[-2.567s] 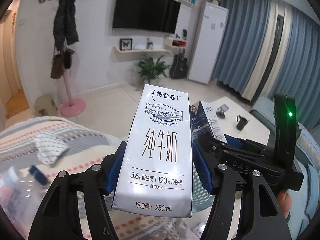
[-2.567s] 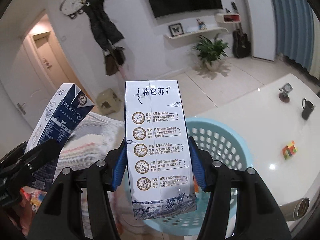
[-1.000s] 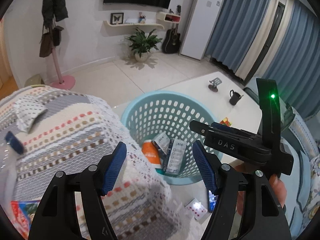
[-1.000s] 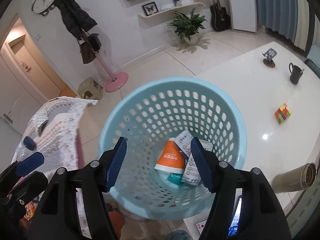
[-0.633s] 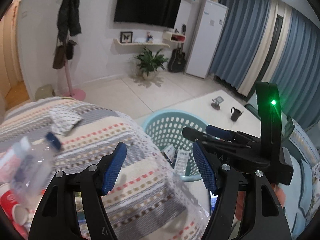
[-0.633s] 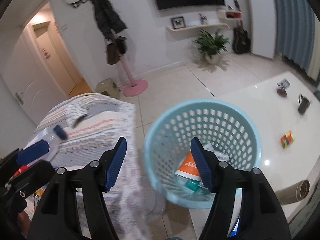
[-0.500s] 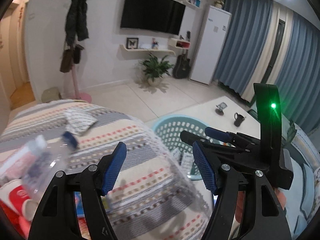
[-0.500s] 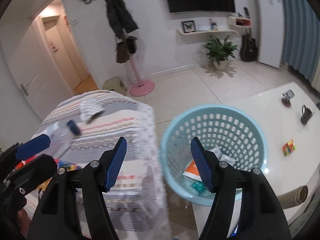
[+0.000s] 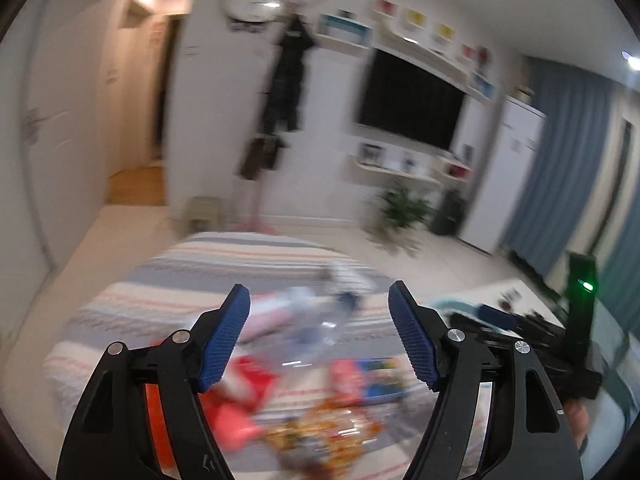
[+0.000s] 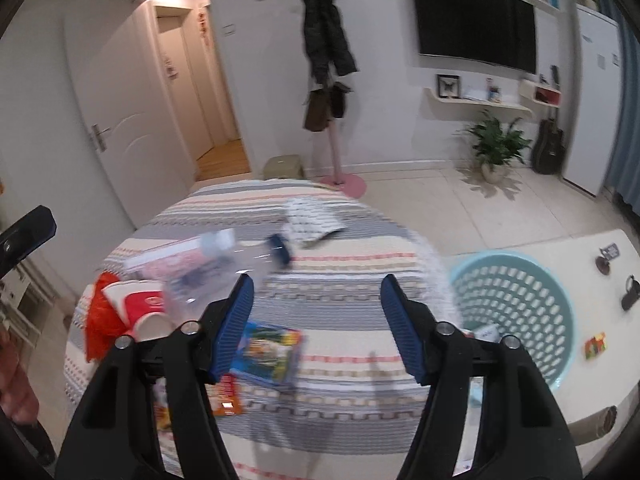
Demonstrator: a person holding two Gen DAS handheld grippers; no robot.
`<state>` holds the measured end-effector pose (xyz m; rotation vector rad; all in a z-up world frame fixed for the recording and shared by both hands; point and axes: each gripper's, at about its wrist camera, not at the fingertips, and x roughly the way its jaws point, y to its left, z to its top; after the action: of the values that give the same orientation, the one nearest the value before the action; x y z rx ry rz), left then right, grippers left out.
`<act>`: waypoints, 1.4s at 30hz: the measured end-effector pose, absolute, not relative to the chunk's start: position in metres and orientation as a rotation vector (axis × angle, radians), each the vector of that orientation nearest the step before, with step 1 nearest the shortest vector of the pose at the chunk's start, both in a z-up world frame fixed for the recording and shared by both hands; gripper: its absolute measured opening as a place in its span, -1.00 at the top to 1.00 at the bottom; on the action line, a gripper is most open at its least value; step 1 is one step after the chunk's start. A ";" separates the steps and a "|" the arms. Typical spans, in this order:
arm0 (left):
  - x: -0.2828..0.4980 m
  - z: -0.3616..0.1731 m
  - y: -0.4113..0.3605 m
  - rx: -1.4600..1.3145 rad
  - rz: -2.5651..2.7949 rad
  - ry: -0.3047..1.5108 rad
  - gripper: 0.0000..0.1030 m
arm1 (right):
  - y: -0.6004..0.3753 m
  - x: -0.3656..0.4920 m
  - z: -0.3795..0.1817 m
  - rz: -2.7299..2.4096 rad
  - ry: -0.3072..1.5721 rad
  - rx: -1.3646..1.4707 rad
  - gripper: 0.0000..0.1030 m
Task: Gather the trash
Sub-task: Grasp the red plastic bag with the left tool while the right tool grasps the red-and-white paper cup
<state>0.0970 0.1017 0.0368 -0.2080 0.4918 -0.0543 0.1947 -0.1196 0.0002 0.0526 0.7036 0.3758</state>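
Note:
My left gripper [image 9: 320, 332] hangs over the striped round table [image 9: 224, 264]; its jaws are opening with nothing between them. Blurred below it lie a clear bottle [image 9: 316, 320] and red and orange wrappers [image 9: 240, 392]. My right gripper [image 10: 318, 316] is over the same table [image 10: 340, 280], its jaws closing on nothing. That view shows the clear plastic bottle [image 10: 224, 264] with a blue cap, a red paper cup [image 10: 140, 308], a blue snack packet [image 10: 268, 352] and a patterned white wrapper [image 10: 312, 220]. The light blue basket [image 10: 516, 260] stands to the right with cartons in it.
Right of the basket a white low table [image 10: 560, 248] carries a black mug [image 10: 630, 298], a puzzle cube [image 10: 595, 346] and a metal flask [image 10: 596, 420]. Behind are a coat stand [image 10: 332, 80], a small stool [image 10: 284, 166], a plant [image 10: 496, 144] and an open doorway [image 10: 200, 92].
Both milk cartons left the jaws earlier and lie in the basket. Both grippers have swung left from over the basket to over the striped table. The right jaws stand narrower than before.

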 end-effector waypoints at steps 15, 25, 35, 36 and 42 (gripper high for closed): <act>0.105 -0.066 0.209 -0.382 0.030 0.786 -0.54 | 0.004 0.159 -0.026 0.652 0.769 -0.094 -0.04; 0.108 -0.091 0.215 -0.393 0.003 0.824 0.03 | 0.045 0.180 -0.033 0.726 0.832 -0.122 -0.26; 0.085 -0.086 0.251 -0.502 0.056 0.759 0.11 | 0.105 0.189 -0.059 0.718 0.882 -0.253 -0.48; 0.084 -0.087 0.252 -0.506 0.055 0.757 0.11 | 0.110 0.189 -0.062 0.691 0.879 -0.279 -0.50; 0.083 -0.085 0.246 -0.495 0.055 0.750 0.11 | 0.128 0.191 -0.072 0.626 0.866 -0.364 -0.44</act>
<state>0.0828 0.2459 -0.0855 -0.4948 0.7502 0.0553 0.1909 0.1284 -0.0720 -0.3642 0.8661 0.6263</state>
